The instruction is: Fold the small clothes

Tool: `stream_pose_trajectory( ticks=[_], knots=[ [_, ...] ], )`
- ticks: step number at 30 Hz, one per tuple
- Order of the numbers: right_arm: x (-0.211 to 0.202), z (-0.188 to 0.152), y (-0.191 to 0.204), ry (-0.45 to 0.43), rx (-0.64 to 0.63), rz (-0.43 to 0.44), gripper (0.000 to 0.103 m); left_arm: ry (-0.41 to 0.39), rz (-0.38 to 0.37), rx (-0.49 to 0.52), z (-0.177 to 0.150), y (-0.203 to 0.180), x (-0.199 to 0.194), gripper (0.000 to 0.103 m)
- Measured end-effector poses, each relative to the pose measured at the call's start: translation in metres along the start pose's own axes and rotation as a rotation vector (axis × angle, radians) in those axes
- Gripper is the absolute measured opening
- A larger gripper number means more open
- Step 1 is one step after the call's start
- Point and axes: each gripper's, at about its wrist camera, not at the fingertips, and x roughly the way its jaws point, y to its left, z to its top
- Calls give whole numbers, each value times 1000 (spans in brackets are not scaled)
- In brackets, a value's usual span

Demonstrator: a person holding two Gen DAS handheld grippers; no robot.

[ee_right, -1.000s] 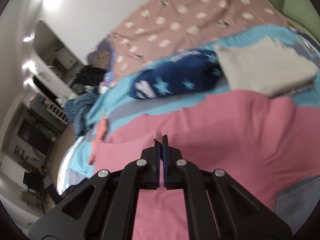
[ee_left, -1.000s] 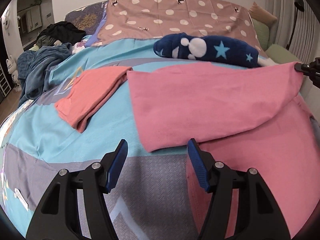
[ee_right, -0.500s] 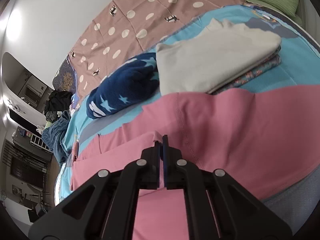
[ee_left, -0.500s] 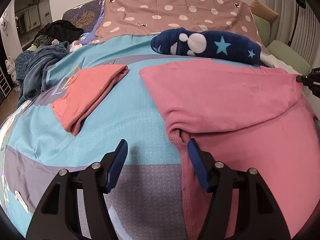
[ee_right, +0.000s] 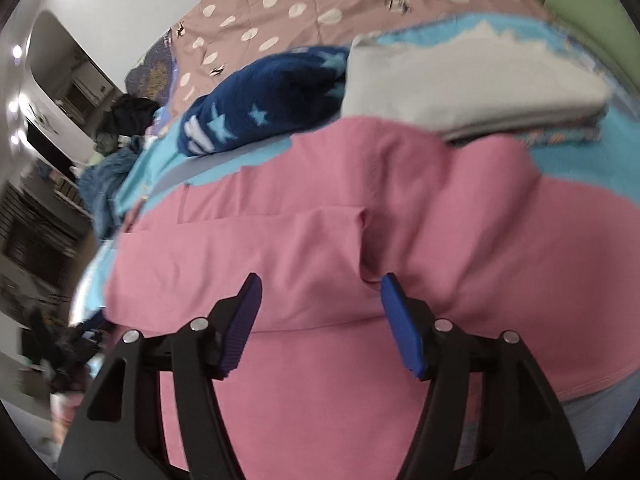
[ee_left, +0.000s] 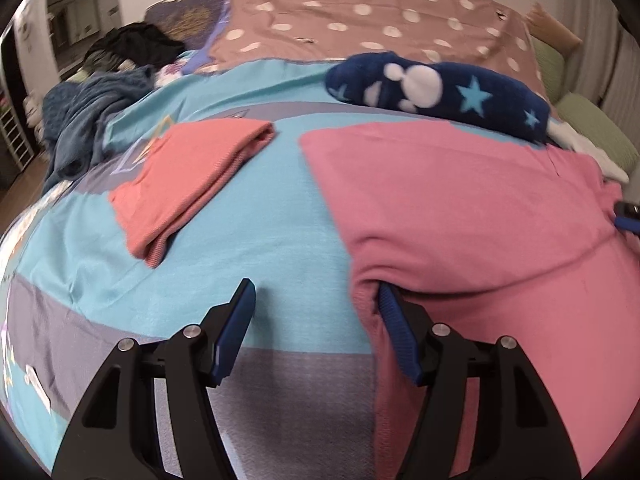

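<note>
Soft indoor light, motion blur, fisheye-warped dark corners

Pink garment [ee_left: 460, 200], coral folded cloth [ee_left: 192, 176] (finely striped), star-patterned navy fleece [ee_left: 440, 88]

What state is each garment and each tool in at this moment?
Pink garment: lying on the bed, top part folded over, held by neither tool.
Orange garment: folded, lying apart from the pink one.
Grey garment: folded, atop a patterned one.
Left tool: open, empty.
Right tool: opening, nothing gripped.
</note>
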Motion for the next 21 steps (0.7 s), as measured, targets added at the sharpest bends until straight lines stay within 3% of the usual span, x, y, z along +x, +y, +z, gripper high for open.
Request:
stream_pose_trajectory(
  ticks=[3, 7, 8, 9, 10, 12, 15, 17, 19, 21],
  knots=[
    [-3, 0, 0, -20, -23, -21, 63, -11, 51, -30, 1, 5, 0, 65],
    [17, -2, 5, 43, -79, -44, 63, -18, 80, -12, 1, 3, 1, 65],
    [20, -4, 8, 34, -102, -73, 42, -24, 92, -5, 0, 1, 0, 65],
    [20, -5, 14, 22, -138, -119, 7, -29, 98, -1, 0, 2, 0, 65],
    [17, -3, 16, 25, -137, -117, 4, -32, 101, -2, -1, 2, -1, 65],
    [-8, 1, 15, -3, -24, 109, 3, -30, 91, -13, -1, 5, 0, 66],
    [-52, 9, 16, -54, 76, 330, 3, -25, 86, -29, -1, 9, 1, 69],
    [-66, 14, 8, -20, 166, 455, 4, -26, 87, -29, -1, 9, 2, 69],
    [-66, 18, -2, -2, 231, 455, 5, -25, 88, -28, -1, 9, 2, 70],
    [-58, 21, -19, -17, 292, 323, 10, -27, 89, -29, -1, 10, 1, 70]
  ],
)
